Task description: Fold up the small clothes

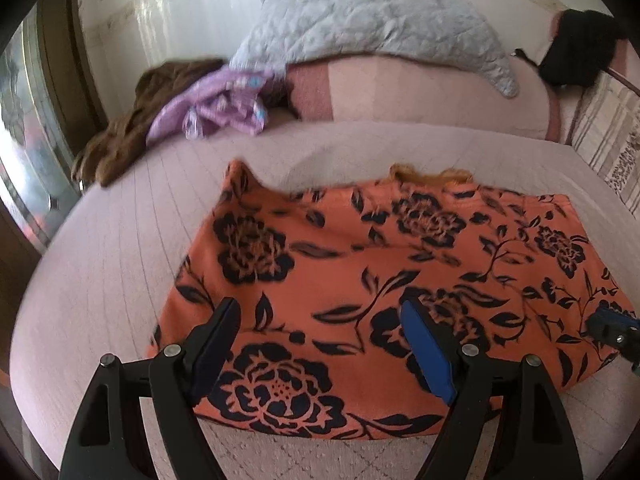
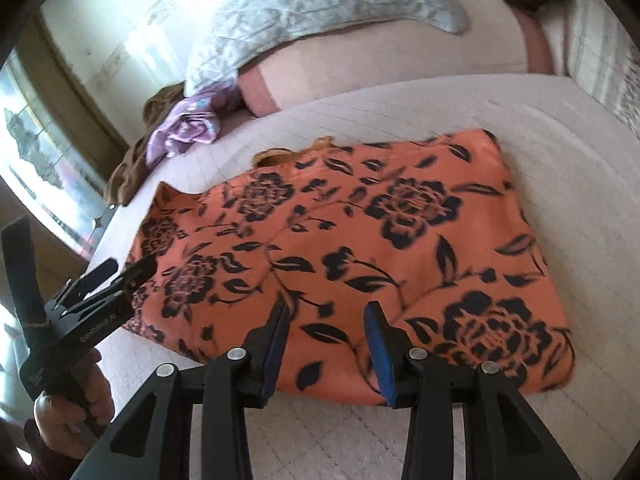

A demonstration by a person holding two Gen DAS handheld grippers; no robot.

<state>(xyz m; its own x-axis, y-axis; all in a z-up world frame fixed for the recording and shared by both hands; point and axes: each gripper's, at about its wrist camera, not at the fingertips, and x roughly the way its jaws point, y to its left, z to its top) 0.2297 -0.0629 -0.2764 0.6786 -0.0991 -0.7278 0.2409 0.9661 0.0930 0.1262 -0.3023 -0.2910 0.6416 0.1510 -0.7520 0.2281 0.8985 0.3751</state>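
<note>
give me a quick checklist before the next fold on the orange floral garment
1. Left tongs open over the garment: ok.
2. Right tongs open, holding nothing: ok.
3. Orange floral garment lying spread on the bed: ok.
4. Far edge even: not ok, a corner sticks up past it.
5. Purple clothes clear of the garment: ok.
6. Layers underneath smooth: cannot tell, hidden.
</note>
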